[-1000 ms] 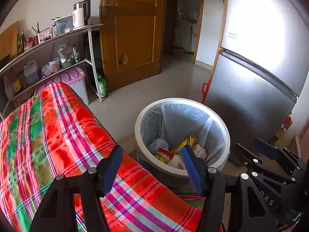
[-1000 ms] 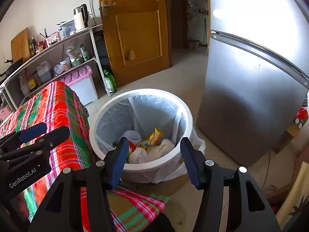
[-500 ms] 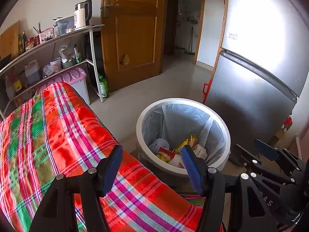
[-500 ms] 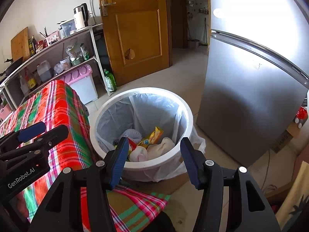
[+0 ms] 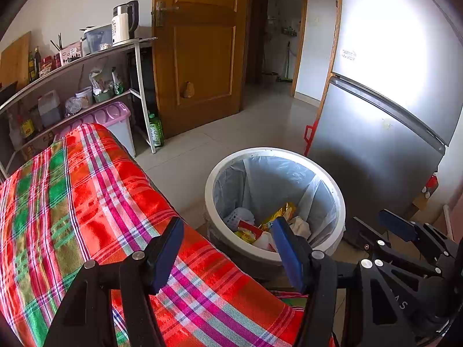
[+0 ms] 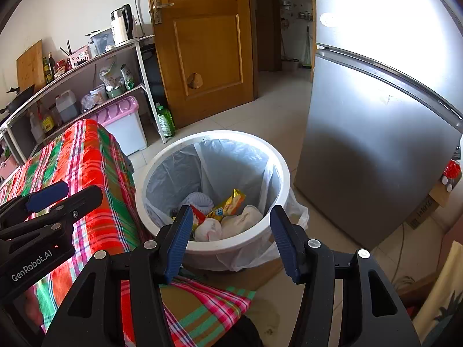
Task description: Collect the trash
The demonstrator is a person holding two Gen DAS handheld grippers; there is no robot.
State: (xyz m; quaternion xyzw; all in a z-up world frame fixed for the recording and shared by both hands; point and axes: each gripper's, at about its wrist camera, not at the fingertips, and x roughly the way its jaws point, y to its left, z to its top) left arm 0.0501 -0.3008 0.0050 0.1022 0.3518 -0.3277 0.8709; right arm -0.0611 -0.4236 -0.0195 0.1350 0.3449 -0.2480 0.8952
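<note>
White round trash bin — upright on the floor, just beside the plaid-covered table edge, lined with a translucent plastic bag folded over the rim. Roughly a third full. Trash piled at the bottom: yellow and red snack wrappers, crumpled white paper or tissue, one pale netted item — possibly a foam fruit sleeve, hard to tell.

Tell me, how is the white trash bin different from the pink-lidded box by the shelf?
The trash bin is round and open on top; the pink-lidded box is boxy and shut by its lid. The bin is lined with a clear bag and shows wrappers inside; the box hides whatever it holds. The bin stands beside the plaid-covered table, the box farther back. Both have white walls and sit on the floor.
</note>
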